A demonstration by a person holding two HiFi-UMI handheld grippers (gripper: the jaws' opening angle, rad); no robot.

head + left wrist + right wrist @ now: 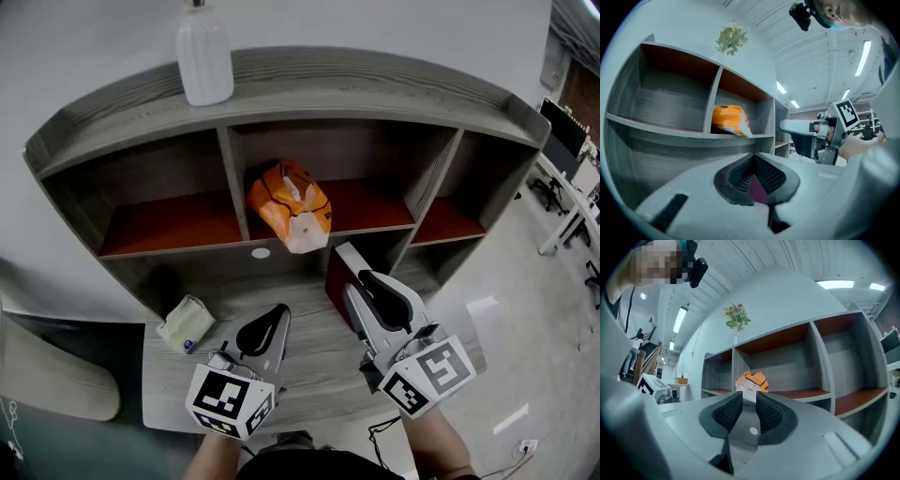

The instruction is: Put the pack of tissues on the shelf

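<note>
The orange pack of tissues (289, 204) lies in the shelf's (375, 86) middle compartment; I judge it soft, light and best pinched mid-body, while my right tongs (748, 405) are closing empty and my left tongs (754, 174) are together, empty.

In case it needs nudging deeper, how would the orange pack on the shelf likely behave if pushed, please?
The orange pack looks crumpled and puffy, so it is probably soft and light, denting before sliding. Its smooth wrap may slip on the shelf. Its lumpy shape should not roll.
</note>
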